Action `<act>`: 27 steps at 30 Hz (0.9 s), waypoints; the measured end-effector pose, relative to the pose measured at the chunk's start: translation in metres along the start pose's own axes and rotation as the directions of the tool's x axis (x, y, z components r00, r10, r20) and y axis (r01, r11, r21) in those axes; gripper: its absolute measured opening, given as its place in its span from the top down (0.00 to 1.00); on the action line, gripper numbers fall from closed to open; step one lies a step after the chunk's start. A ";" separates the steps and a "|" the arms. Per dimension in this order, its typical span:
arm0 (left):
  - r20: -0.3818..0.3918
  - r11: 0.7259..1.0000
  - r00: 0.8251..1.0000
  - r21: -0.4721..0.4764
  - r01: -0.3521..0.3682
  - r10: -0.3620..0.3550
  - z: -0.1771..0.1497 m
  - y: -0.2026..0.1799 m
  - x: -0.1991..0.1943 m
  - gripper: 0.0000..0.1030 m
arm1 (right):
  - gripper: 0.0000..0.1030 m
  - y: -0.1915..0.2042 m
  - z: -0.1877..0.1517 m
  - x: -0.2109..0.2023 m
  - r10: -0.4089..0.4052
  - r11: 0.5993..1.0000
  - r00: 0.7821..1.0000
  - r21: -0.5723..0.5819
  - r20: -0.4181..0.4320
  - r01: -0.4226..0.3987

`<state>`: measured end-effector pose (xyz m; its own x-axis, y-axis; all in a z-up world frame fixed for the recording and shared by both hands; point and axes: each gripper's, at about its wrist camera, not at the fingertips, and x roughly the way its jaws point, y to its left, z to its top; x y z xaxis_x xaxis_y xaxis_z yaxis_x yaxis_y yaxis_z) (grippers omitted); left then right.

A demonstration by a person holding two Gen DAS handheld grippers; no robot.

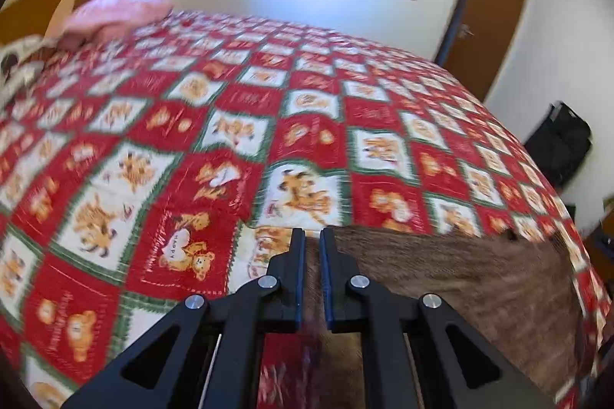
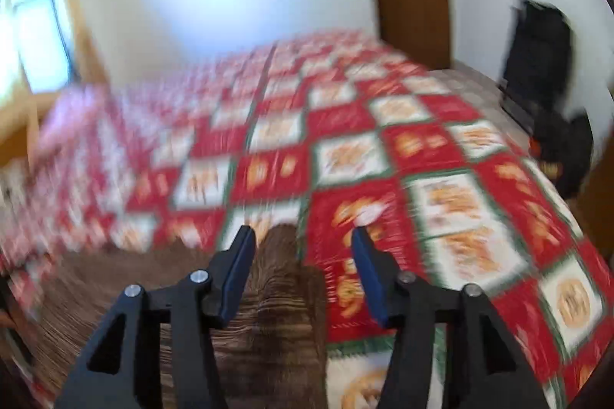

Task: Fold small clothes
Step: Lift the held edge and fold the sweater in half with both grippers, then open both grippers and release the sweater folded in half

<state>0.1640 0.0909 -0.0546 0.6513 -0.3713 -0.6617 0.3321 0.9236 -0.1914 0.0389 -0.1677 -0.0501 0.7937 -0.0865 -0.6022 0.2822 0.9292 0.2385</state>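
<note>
A brown cloth (image 1: 453,293) lies on a bed covered by a red and white blanket (image 1: 238,125) with little bears on it. The cloth sits near the front edge of the bed, close to both tools. The left gripper (image 1: 312,236) has its two fingers pressed almost together, and a thin bit of the brown cloth runs up between them, so it looks like it is pinching the cloth at its edge. The right gripper (image 2: 303,236) has its fingers spread apart. A rounded end of the brown cloth (image 2: 268,293) lies under and between those fingers, but the pads do not press on it, so this side is let go. The right picture is very blurry, so small things are hard to tell there. I think the folding is only partly done. The cloth looks laid flat and wide on the bed, and I cannot see a neat small square yet. One side has been set down and the other side is not let go yet. What is left, I think, is to lay down the held side, smooth it, and fold it more. A pink pillow (image 1: 115,13) lies far away at the head of the bed, and a brown door (image 1: 487,25) is in the wall behind
</note>
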 end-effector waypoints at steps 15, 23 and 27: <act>-0.136 0.991 0.991 0.131 0.030 -0.012 -0.106 -0.072 -0.036 0.92 | 0.76 -0.004 -0.136 -0.081 -0.053 0.941 0.948 -0.334 -0.313 -0.057; -0.116 0.995 0.993 0.092 0.035 -0.024 -0.140 -0.041 -0.068 0.92 | 0.73 -0.052 -0.155 -0.128 -0.233 0.906 0.944 -0.404 -0.233 0.124; -0.098 0.996 0.995 0.075 0.042 -0.034 -0.144 -0.038 -0.071 0.92 | 0.73 -0.088 -0.155 -0.161 -0.138 0.972 0.965 -0.217 -0.225 0.089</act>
<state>0.0070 0.0961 -0.1051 0.5698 -0.3916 -0.7225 0.4094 0.8976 -0.1636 -0.1972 -0.1796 -0.0915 0.6054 -0.1313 -0.7850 0.2279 0.9736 0.0129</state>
